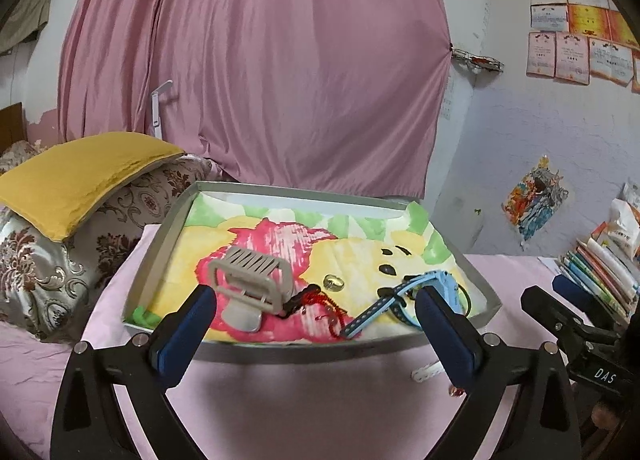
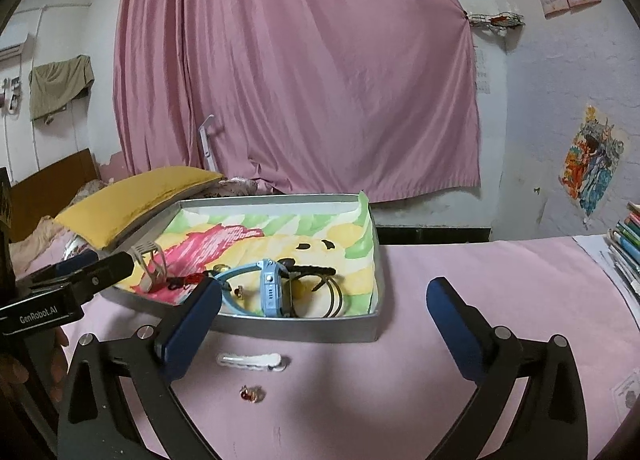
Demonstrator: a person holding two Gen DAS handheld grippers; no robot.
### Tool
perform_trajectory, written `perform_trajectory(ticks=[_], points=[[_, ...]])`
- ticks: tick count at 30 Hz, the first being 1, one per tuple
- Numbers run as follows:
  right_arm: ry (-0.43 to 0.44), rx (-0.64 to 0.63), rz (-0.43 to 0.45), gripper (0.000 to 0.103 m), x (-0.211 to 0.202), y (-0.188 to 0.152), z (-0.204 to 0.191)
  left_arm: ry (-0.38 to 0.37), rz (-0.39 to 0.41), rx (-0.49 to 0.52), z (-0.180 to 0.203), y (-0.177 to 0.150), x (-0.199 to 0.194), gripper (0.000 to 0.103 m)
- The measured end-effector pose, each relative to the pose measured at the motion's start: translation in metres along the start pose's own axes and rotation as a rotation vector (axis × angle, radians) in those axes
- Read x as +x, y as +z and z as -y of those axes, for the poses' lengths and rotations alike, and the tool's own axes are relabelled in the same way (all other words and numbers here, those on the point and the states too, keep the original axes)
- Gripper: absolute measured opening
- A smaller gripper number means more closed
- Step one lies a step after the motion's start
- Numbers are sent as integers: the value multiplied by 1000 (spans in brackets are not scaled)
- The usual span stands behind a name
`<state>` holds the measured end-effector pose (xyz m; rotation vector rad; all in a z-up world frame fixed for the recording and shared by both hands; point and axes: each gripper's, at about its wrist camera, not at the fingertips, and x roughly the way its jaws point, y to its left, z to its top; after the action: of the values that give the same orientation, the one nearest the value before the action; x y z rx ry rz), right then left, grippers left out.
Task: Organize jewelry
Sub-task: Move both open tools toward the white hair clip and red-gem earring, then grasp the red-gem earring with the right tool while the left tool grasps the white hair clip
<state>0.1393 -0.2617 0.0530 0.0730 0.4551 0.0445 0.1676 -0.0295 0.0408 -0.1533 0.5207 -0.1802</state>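
Observation:
A grey tray (image 1: 160, 244) lined with a painted cloth stands on the pink cover. In it lie a beige claw clip (image 1: 248, 284), a red cord bracelet (image 1: 324, 306), a small shiny ring (image 1: 334, 283) and a blue watch (image 1: 424, 284). My left gripper (image 1: 316, 296) hovers open at the tray's near edge, nothing between its pads. In the right wrist view the watch (image 2: 270, 292) lies beside black hair ties (image 2: 334, 292). My right gripper (image 2: 326, 286) is open and empty. In front of the tray a white hair clip (image 2: 252, 362) and a small red earring (image 2: 251, 395) rest on the cover.
A yellow pillow (image 1: 76, 176) on patterned bedding lies left of the tray. A stack of books (image 1: 600, 272) sits at the right edge. A pink curtain (image 2: 296, 72) hangs behind. Bare pink cover (image 2: 500, 280) stretches right of the tray.

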Motion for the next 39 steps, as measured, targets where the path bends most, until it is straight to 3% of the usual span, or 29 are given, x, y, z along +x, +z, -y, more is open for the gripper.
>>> perform_trajectory(ticks=[6, 11, 18, 22, 24, 26, 30, 35, 39], points=[[8, -28, -18, 101, -7, -7, -2, 6, 1, 5, -4, -7, -8, 102], [41, -81, -95, 101, -2, -15, -5, 9, -28, 20, -6, -12, -9, 102], [115, -113, -244, 101, 12, -27, -8, -6, -129, 55, -3, -20, 0, 102], [125, -193, -312, 98, 16, -36, -16, -27, -189, 78, 1, -28, 6, 102], [131, -225, -333, 82, 18, -39, -20, -42, -211, 82, 2, -30, 7, 100], [142, -244, -357, 73, 20, -40, -23, -54, -218, 85, 4, -31, 7, 96], [172, -265, -398, 66, 25, -43, -28, -81, -257, 100, 9, -34, 11, 79], [194, -277, -440, 51, 35, -43, -32, -102, -301, 106, 13, -37, 19, 68], [210, -274, -456, 45, 42, -42, -33, -115, -328, 109, 17, -38, 25, 63]])
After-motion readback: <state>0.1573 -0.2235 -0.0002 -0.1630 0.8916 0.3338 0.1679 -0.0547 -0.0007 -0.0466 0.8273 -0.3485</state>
